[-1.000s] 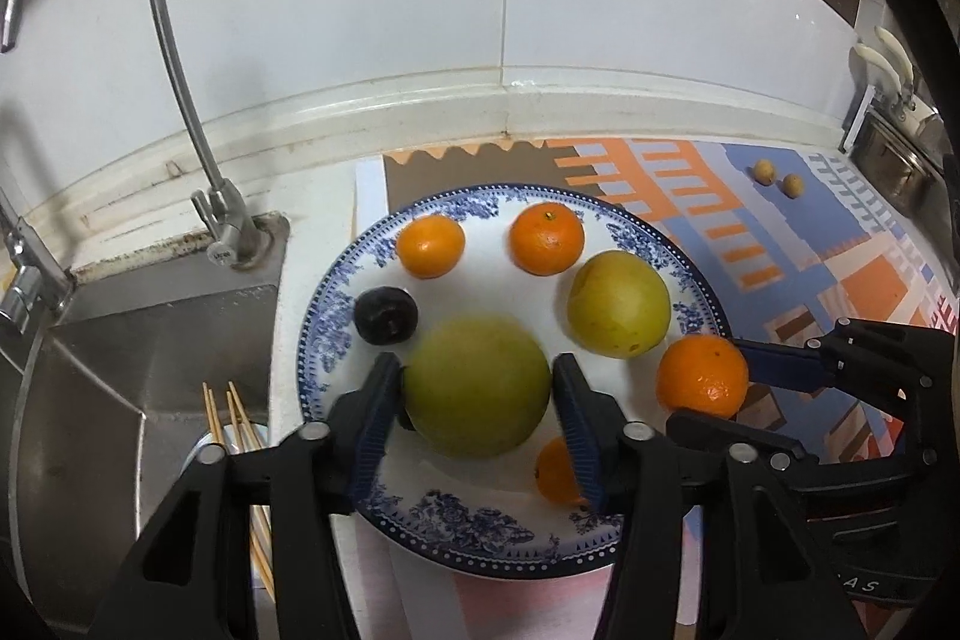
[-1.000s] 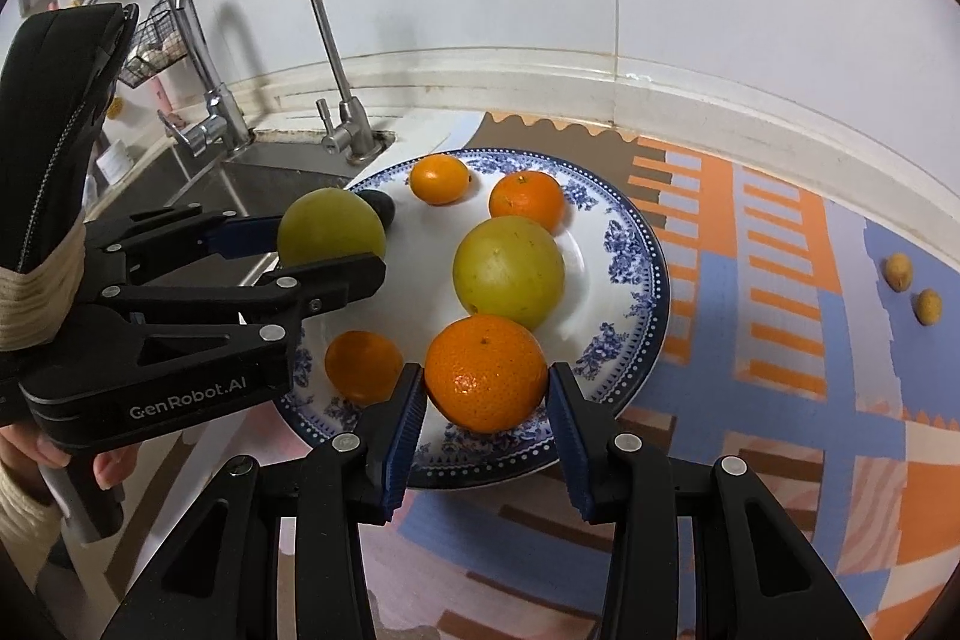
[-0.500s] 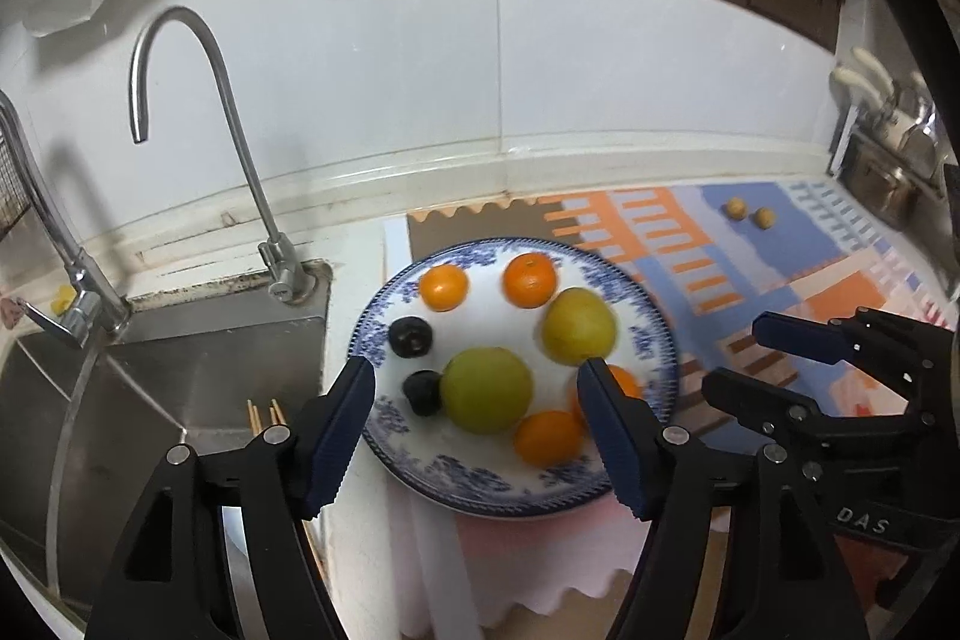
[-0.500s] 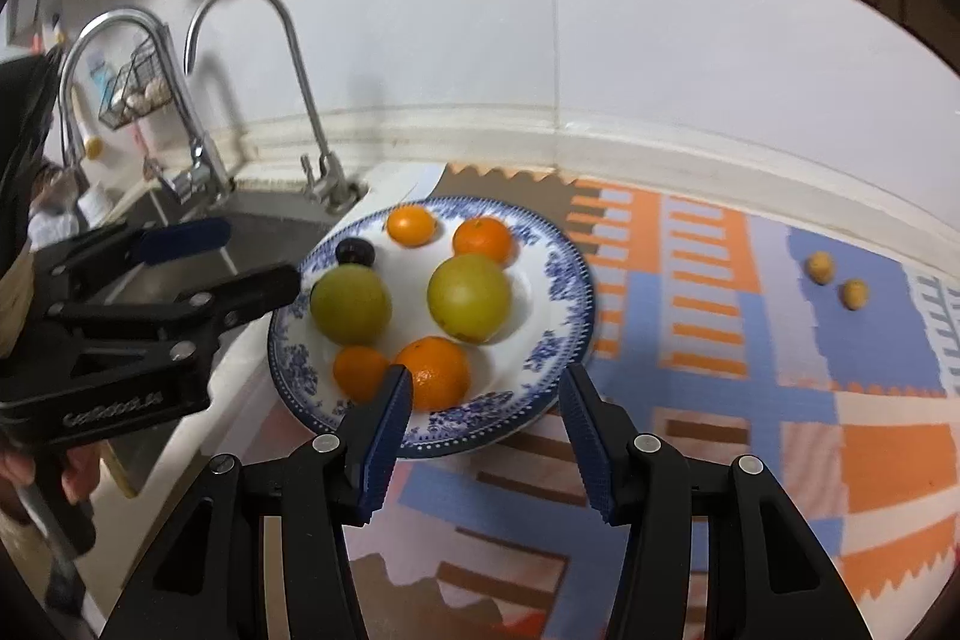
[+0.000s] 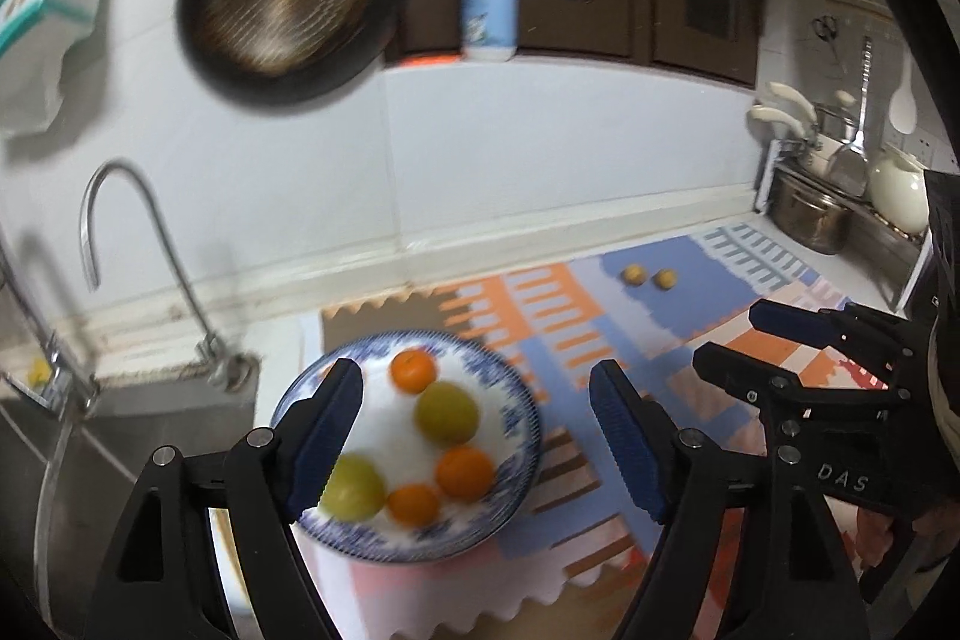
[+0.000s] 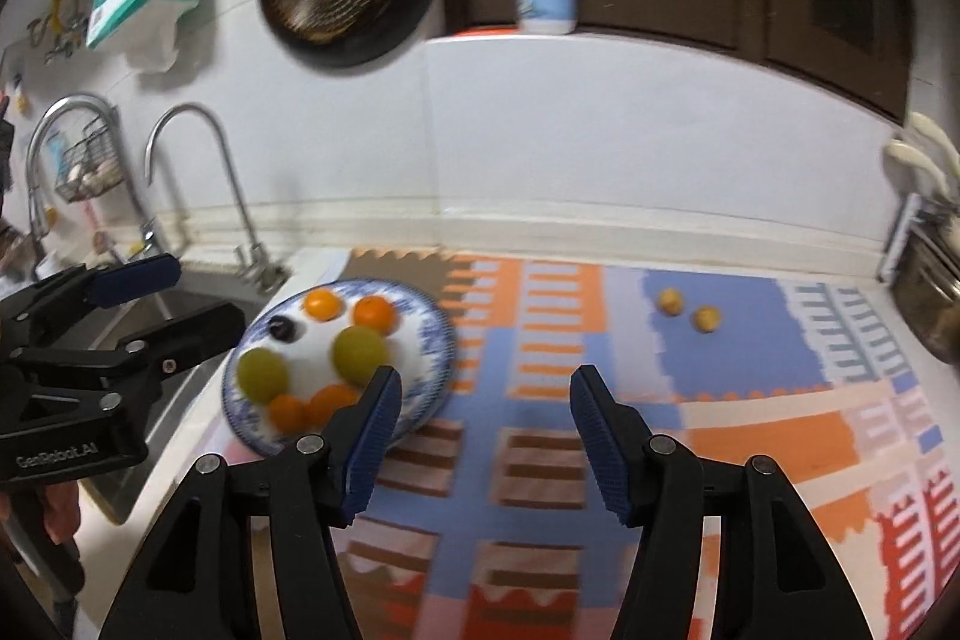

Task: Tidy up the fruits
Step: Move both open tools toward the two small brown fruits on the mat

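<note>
while both claws widen with nothing between them, the fruit plate (image 5: 522,424) sits beyond the left claw (image 5: 474,436).

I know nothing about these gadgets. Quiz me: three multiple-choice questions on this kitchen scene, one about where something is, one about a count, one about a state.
1. Where are the two small yellow fruits?
A. on the plate
B. on the patterned mat
C. in the sink

2. How many yellow-green fruits lie on the plate?
A. two
B. four
C. none

3. What do the right tongs hold?
A. an orange
B. the plate
C. nothing

Answers: 1 B, they sit on a blue patch of the patterned mat. 2 A, two green ones among the oranges. 3 C, the jaws are opening over bare mat.
</note>
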Action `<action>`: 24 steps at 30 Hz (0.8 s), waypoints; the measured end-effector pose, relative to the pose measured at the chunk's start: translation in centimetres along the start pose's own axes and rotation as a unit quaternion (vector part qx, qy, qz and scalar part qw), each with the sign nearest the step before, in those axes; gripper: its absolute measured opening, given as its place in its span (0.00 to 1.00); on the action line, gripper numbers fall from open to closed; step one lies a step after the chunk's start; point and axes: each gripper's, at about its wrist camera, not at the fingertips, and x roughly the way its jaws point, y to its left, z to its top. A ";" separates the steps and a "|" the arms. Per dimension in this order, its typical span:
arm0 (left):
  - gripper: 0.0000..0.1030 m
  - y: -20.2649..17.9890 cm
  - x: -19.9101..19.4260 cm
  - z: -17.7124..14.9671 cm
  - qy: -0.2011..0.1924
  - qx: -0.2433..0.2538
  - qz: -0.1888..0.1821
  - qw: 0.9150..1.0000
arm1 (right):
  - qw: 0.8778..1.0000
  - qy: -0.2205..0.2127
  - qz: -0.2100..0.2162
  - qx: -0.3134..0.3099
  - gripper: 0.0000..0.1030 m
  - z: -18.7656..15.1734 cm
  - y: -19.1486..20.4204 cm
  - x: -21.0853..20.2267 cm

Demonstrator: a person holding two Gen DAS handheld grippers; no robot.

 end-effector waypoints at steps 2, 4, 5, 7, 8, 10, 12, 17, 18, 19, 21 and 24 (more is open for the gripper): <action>0.75 -1.3 0.3 0.6 -0.009 0.012 -0.004 1.000 | 1.000 -0.007 -0.011 0.007 0.58 0.3 -1.5 -0.4; 0.75 -2.7 0.7 1.2 -0.015 0.019 -0.008 1.000 | 1.000 -0.015 -0.020 0.011 0.58 0.6 -3.0 -0.8; 0.75 -3.3 1.0 1.5 -0.019 0.023 -0.011 0.999 | 0.999 -0.017 -0.027 0.012 0.58 0.8 -3.9 -1.0; 0.75 -4.6 1.7 2.1 -0.026 0.029 -0.015 0.999 | 0.999 -0.019 -0.033 0.013 0.58 1.3 -5.5 -1.1; 0.75 -5.1 2.0 2.4 -0.028 0.032 -0.018 0.999 | 0.999 -0.020 -0.037 0.013 0.58 1.4 -6.2 -1.2; 0.75 -6.3 2.7 3.1 -0.033 0.037 -0.023 0.998 | 0.999 -0.023 -0.046 0.008 0.58 1.8 -7.8 -1.1; 0.75 -7.4 3.4 3.5 -0.042 0.045 -0.034 0.998 | 0.998 -0.024 -0.052 0.002 0.58 2.0 -8.8 -0.9; 0.75 -9.6 6.2 4.5 -0.044 0.057 -0.051 0.996 | 0.998 -0.024 -0.057 -0.011 0.58 2.6 -12.0 -0.1; 0.75 -10.0 6.9 4.7 -0.041 0.057 -0.056 0.996 | 0.998 -0.022 -0.056 -0.014 0.58 2.7 -12.5 0.1; 0.75 -10.3 7.6 4.9 -0.040 0.058 -0.061 0.996 | 0.998 -0.019 -0.055 -0.018 0.58 2.7 -13.0 0.4; 0.75 -10.9 9.0 5.1 -0.035 0.058 -0.065 0.996 | 0.998 -0.017 -0.052 -0.027 0.58 2.9 -13.8 1.0; 0.72 -11.7 11.3 5.3 -0.023 0.057 -0.074 0.995 | 0.998 -0.010 -0.050 -0.041 0.58 3.2 -15.0 2.3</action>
